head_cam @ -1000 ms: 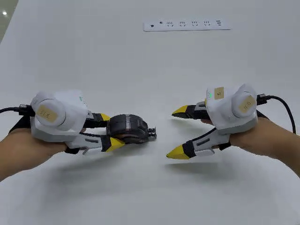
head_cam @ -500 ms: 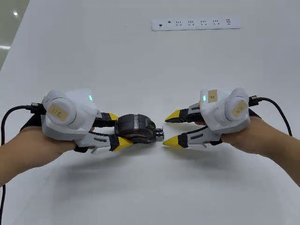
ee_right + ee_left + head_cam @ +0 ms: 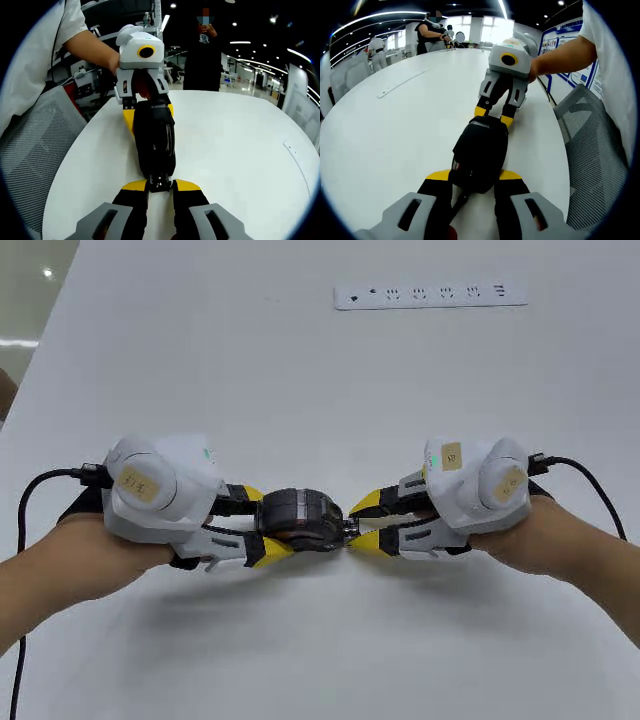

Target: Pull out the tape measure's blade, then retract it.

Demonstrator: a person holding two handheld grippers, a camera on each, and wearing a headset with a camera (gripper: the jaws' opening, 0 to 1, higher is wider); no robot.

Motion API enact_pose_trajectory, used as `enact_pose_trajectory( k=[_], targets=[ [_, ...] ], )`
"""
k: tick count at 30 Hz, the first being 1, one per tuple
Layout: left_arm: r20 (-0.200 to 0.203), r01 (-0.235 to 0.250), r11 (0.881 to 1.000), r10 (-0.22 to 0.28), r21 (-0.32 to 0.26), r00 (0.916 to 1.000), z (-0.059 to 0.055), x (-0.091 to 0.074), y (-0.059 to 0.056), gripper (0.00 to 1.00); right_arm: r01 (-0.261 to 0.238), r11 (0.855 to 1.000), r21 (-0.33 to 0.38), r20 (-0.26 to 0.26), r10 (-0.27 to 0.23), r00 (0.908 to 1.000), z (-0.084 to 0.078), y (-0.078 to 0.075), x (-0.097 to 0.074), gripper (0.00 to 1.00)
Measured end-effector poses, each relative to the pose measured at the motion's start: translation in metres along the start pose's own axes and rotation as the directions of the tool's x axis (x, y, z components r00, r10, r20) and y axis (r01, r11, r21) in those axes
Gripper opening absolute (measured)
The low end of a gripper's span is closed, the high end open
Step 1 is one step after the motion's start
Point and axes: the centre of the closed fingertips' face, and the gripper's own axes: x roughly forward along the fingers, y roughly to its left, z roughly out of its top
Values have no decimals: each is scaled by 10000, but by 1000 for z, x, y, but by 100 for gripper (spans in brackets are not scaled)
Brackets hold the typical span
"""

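Observation:
A black tape measure point(image 3: 300, 519) is held just above the white table point(image 3: 300, 370), and my left gripper point(image 3: 262, 522) is shut on its case. In the left gripper view the case point(image 3: 480, 150) sits between the yellow tips of the left gripper point(image 3: 475, 176). The right gripper point(image 3: 358, 524) meets it from the right, its yellow tips pinched on the blade's metal hook point(image 3: 349, 529). In the right gripper view the hook point(image 3: 160, 184) sits between the tips of the right gripper point(image 3: 161, 186), with the case point(image 3: 155, 132) beyond. No blade is drawn out.
A white power strip point(image 3: 430, 295) lies flat at the table's far side. Black cables point(image 3: 40, 485) trail from both grippers. A mesh chair point(image 3: 590, 150) stands at the table's edge. People point(image 3: 202, 55) stand in the background.
My right gripper has moved left up to the tape measure and its jaws have closed from wide open onto the hook. The left gripper keeps its hold on the case.

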Motion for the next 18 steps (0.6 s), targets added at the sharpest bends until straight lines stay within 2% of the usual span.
enact_pose_trajectory(
  k=[18],
  targets=[
    [-62,-4,9999,5,154,10000,0,0,0,26,-115,9997,-224,61,116,9999,1,0,1,13]
  ],
)
